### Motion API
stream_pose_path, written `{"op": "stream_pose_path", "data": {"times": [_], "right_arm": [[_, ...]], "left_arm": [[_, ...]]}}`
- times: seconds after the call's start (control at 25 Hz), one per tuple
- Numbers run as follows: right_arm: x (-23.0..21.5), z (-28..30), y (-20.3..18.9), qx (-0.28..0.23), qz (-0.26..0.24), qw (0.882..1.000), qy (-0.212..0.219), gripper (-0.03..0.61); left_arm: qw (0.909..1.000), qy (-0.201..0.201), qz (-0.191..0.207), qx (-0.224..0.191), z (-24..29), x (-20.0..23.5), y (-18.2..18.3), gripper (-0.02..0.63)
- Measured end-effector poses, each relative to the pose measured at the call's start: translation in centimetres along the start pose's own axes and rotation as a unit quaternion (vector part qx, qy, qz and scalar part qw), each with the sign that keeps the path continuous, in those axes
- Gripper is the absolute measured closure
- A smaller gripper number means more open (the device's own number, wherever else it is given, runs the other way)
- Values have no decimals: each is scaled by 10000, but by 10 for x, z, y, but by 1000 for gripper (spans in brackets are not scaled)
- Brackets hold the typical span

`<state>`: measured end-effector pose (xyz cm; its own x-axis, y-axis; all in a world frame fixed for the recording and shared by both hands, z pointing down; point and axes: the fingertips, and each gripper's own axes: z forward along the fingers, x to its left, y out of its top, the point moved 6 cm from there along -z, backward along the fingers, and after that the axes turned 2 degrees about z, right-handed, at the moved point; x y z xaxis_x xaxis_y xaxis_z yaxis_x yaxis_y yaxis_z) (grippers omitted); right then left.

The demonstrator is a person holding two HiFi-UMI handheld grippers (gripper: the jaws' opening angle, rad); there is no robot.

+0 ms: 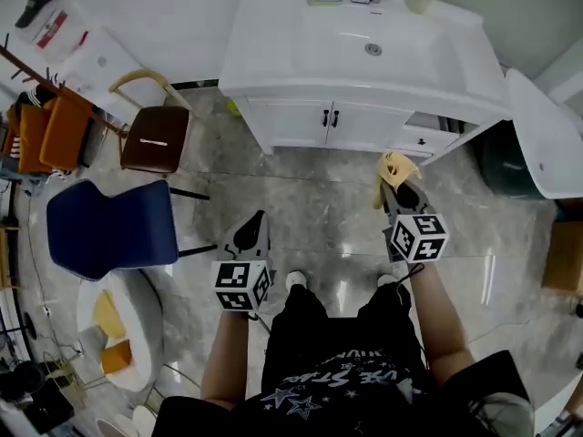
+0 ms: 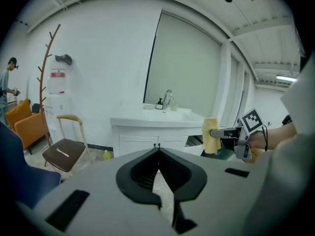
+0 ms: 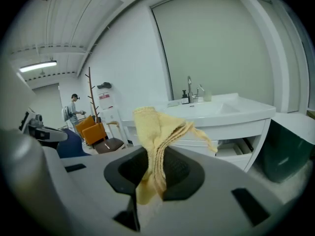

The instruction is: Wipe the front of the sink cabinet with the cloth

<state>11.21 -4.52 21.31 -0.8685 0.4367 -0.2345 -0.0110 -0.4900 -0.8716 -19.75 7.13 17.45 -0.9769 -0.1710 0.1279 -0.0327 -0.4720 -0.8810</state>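
Note:
The white sink cabinet (image 1: 360, 124) stands ahead with two doors with black knobs and an open drawer (image 1: 428, 127) at its right; it also shows in the left gripper view as the cabinet (image 2: 147, 142) and in the right gripper view as the cabinet (image 3: 224, 132). My right gripper (image 1: 397, 186) is shut on a yellow cloth (image 1: 394, 169), held above the floor short of the cabinet front. The cloth (image 3: 155, 141) bunches up between the jaws and droops. My left gripper (image 1: 252, 232) is shut and empty, lower and to the left, well back from the cabinet. The cloth (image 2: 211, 135) also shows in the left gripper view.
A brown wooden chair (image 1: 155, 135) stands left of the cabinet, a blue chair (image 1: 109, 228) nearer me. A white toilet lid (image 1: 545, 135) and dark bin (image 1: 501, 157) sit to the right. A small yellow-green item (image 1: 233, 108) lies at the cabinet's left foot. A person (image 3: 73, 109) stands far off.

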Motion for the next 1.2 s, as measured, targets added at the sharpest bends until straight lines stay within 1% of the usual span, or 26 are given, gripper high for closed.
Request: {"op": "stream_pose_path", "data": {"times": [0.08, 0.2, 0.36, 0.48, 0.64, 0.8, 0.88, 1.0, 1.2], "right_arm": [[18, -1, 0, -68, 37, 9996, -275, 497], [32, -7, -7, -105, 57, 9985, -543, 497], [36, -14, -22, -13, -40, 9972, -742, 497], [25, -7, -35, 69, 25, 9968, -799, 497], [2, 19, -58, 95, 129, 9969, -770, 497], [-32, 67, -85, 106, 34, 9977, -666, 497], [-51, 90, -98, 54, -32, 9979, -639, 497], [-79, 124, -115, -154, -100, 9981, -586, 497], [-117, 174, -143, -610, -136, 9963, -593, 497]], "left_arm": [[9995, -288, 92, 63, 5, 21, -1, 598], [9977, -604, 262, 168, 15, 35, -9, 598], [9948, -897, 389, 299, 36, 34, -18, 598], [9933, -1016, 462, 293, 56, 27, -19, 598], [9928, -1039, 538, 270, 85, 23, -26, 598], [9954, -871, 339, 213, 131, 28, -50, 598], [9961, -817, 323, 103, 158, 30, -63, 598], [9959, -784, 445, -108, 199, 33, -81, 598], [9951, -735, 580, -321, 263, 45, -120, 598]]}}
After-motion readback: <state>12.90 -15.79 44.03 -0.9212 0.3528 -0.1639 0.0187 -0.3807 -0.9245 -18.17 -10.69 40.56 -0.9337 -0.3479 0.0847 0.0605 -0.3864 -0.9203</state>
